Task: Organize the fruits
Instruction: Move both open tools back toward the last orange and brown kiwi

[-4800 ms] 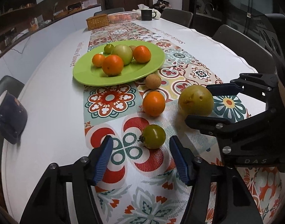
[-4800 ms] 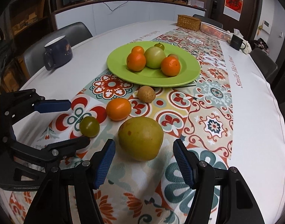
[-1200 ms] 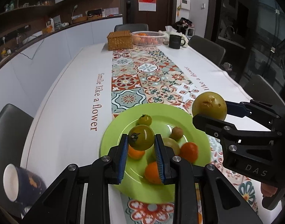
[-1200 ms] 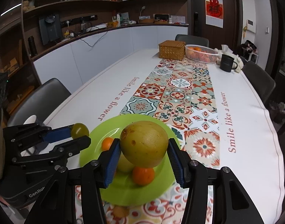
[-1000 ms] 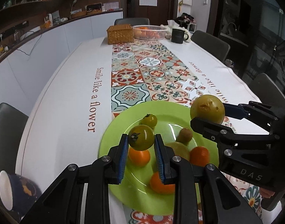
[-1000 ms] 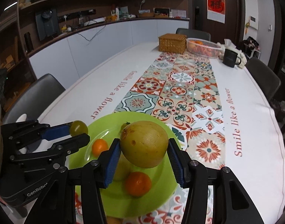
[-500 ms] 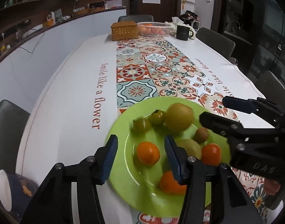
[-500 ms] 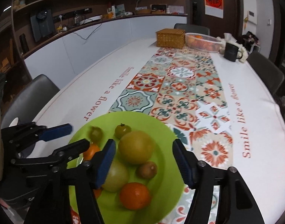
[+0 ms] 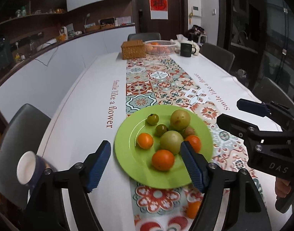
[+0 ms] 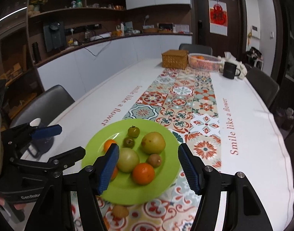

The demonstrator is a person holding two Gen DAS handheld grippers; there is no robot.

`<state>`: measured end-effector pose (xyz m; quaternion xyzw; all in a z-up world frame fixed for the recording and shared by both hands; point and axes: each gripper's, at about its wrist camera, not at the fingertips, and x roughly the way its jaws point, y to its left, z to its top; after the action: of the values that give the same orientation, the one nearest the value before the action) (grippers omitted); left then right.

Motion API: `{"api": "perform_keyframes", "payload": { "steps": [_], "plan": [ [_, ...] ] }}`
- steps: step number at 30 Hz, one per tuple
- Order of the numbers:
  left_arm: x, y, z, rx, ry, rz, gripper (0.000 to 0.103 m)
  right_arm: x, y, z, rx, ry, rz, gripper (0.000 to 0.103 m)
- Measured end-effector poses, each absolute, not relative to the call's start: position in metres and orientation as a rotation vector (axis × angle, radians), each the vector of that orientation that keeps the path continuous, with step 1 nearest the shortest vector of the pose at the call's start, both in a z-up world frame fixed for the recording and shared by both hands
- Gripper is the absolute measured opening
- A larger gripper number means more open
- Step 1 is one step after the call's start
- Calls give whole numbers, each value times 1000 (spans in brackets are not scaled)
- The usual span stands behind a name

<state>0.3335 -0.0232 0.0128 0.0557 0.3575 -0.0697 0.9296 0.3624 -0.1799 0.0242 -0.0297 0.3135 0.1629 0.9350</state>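
A green plate (image 9: pixel 127 134) (image 10: pixel 172 142) on the patterned table runner holds several fruits. The yellow-green pear (image 9: pixel 180 117) (image 10: pixel 153 142) lies at its far right. The small green tomato (image 9: pixel 161 130) (image 10: pixel 128 142) lies near another green tomato (image 9: pixel 152 119). Oranges (image 9: pixel 162 159) and a pale green fruit (image 9: pixel 171 142) fill the near side. My left gripper (image 9: pixel 145 165) is open and empty above the plate's near edge. My right gripper (image 10: pixel 148 169) is open and empty over the plate. An orange (image 9: pixel 193 209) and a brown fruit (image 10: pixel 120 210) lie on the runner below the plate.
A dark mug (image 9: pixel 29 168) stands at the table's left edge. At the far end stand a wicker box (image 9: pixel 133 49), a white basket (image 9: pixel 159 47) with oranges and a black mug (image 9: pixel 186 50). Chairs (image 10: pixel 44 105) line both sides.
Both grippers opened and let go: the pear and the small green tomato now lie on the plate. Both grippers have drawn back and up from the plate.
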Motion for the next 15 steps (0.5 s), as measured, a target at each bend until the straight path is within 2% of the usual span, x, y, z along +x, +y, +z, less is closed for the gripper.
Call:
{"api": "perform_keyframes", "payload": {
  "steps": [7,15],
  "plan": [
    [292,-35,23,131,700,-150,79,326,-188,34,-61,615,353,64],
    [261,-56,9,148,714,-182,79,286,-200,22,-101,630,357,64]
  ]
}}
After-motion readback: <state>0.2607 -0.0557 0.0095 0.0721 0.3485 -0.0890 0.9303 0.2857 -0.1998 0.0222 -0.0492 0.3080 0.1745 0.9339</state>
